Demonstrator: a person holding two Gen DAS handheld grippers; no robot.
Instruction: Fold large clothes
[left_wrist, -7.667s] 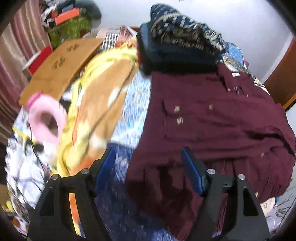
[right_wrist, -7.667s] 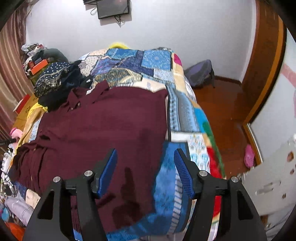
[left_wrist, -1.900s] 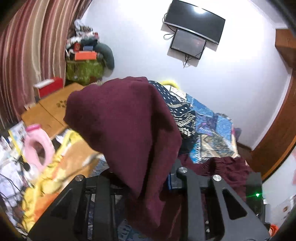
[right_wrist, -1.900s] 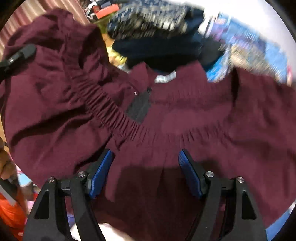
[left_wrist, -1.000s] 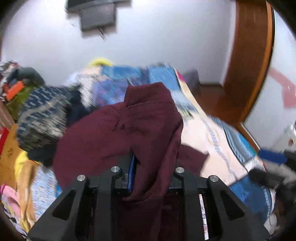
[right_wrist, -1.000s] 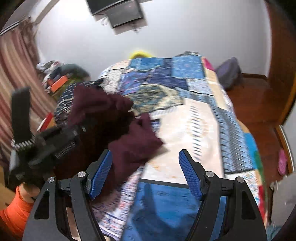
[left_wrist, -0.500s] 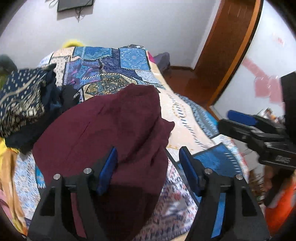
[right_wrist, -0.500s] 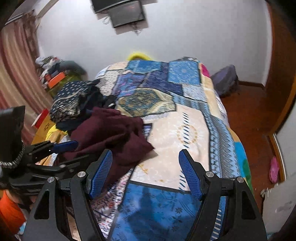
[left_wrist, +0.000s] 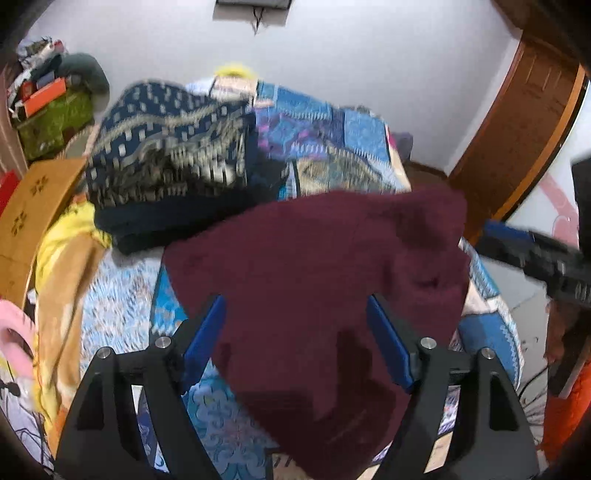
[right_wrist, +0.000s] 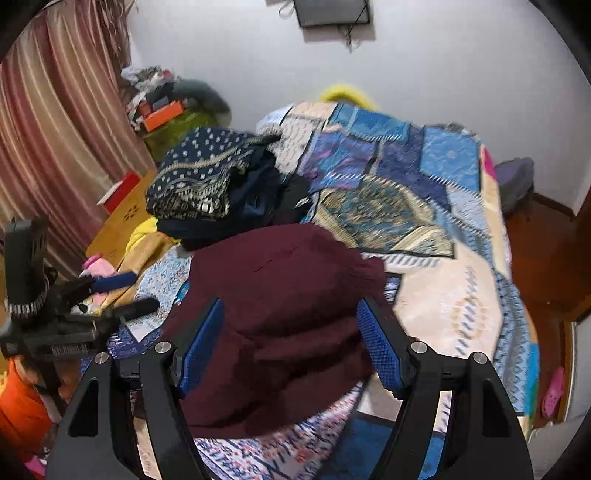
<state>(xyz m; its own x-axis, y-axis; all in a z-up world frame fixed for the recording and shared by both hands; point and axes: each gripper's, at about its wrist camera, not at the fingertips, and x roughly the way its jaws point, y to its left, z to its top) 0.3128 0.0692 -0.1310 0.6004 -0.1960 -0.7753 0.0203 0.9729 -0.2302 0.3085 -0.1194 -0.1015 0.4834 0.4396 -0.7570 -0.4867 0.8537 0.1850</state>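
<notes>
The dark maroon woven garment lies in a loosely folded heap on the blue patchwork bedspread, near the bed's front edge, with the pile of navy patterned clothes just beyond it. The left gripper has just been opening its jaws; they now stand wide above the maroon cloth, the blue pads clear of it and holding nothing. The right gripper is likewise spread wide and empty over the same heap.

The fold looks rounded and uneven rather than flat, though motion blur in the left wrist view makes its edges hard to judge. The risk from here is that the bundle slumps open, since the top layer sits humped and nothing pins it. Its near edge also appears to reach the mattress edge, so a careless nudge could drag it off the bed. A further pinch might catch only the top layer and pull the fold apart.
</notes>
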